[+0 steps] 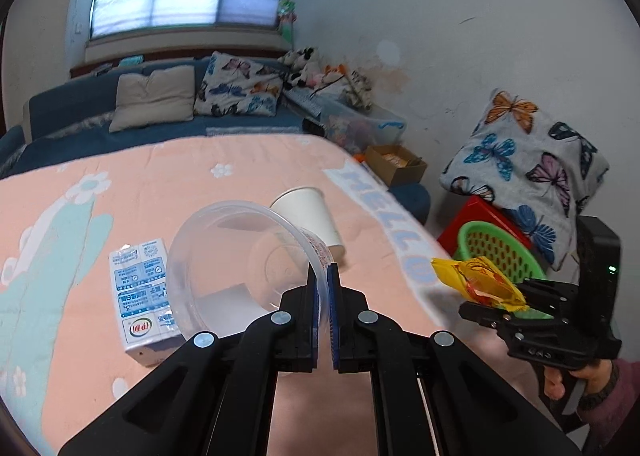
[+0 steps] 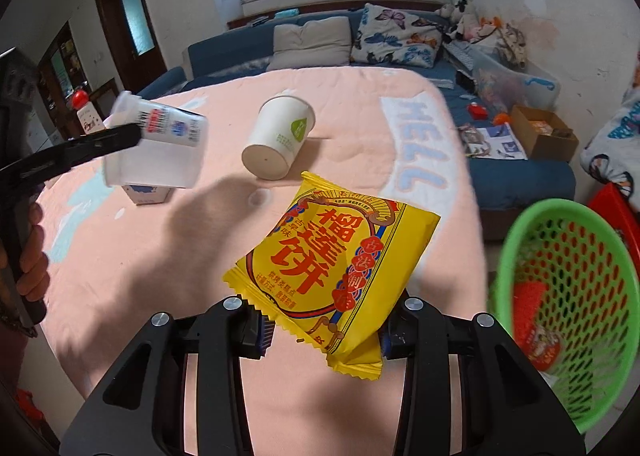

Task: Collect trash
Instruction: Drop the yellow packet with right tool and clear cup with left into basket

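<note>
My left gripper [image 1: 322, 276] is shut on the rim of a clear plastic tub [image 1: 240, 268] and holds it above the pink bedspread; the tub also shows in the right wrist view [image 2: 156, 144]. My right gripper [image 2: 326, 332] is shut on a yellow snack packet [image 2: 340, 268], held above the bed's right edge; the packet also shows in the left wrist view [image 1: 478, 282]. A white paper cup [image 1: 310, 216] lies on its side on the bed, also in the right wrist view [image 2: 278, 138]. A milk carton [image 1: 142, 296] lies under the tub. A green basket [image 2: 568, 308] stands to the right with some trash inside.
A red stool [image 1: 484, 220] and a butterfly cushion [image 1: 528, 172] stand by the basket. A blue sofa [image 1: 72, 124] with pillows runs behind the bed. A cardboard box [image 2: 544, 134] and a plastic bin [image 2: 516, 80] sit by the wall.
</note>
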A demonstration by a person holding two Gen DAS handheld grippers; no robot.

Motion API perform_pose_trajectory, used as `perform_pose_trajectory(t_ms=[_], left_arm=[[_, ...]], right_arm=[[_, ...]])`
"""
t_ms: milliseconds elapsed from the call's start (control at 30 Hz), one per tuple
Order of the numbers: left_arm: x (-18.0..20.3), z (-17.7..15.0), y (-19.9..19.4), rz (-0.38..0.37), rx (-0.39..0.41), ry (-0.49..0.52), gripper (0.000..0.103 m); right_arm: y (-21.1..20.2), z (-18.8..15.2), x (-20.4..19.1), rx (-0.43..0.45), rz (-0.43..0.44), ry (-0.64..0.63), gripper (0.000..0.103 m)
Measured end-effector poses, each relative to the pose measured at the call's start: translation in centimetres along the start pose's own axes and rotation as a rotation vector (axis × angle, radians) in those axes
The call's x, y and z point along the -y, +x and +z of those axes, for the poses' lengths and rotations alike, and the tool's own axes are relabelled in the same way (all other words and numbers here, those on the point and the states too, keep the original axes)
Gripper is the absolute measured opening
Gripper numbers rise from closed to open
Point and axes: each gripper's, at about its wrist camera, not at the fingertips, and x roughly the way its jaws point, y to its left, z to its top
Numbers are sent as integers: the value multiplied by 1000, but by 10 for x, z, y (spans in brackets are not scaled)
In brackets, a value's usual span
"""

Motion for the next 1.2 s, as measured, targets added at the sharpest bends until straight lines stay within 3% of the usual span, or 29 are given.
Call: perform_pose_trajectory(t_ms=[300, 600, 667, 833, 1033, 1200], left_arm=[[47, 8, -22, -82, 48, 56, 4], [103, 22, -6, -182, 45, 105, 4], [117, 23, 1, -200, 38, 123, 4], [152, 25, 22, -250, 7, 160, 4], [187, 25, 43, -298, -27, 197, 4], [216, 25, 62, -343, -64, 222, 4]], right_arm=[[-35, -18, 51, 17, -115, 67, 39], [-59, -35, 120, 13, -259, 144, 40], [-63, -39, 136, 12, -288, 169, 43], [-70, -50, 170, 14, -352, 224, 64], [-78, -61, 194, 20, -374, 265, 74], [-92, -68, 204, 42, -387, 280, 74]])
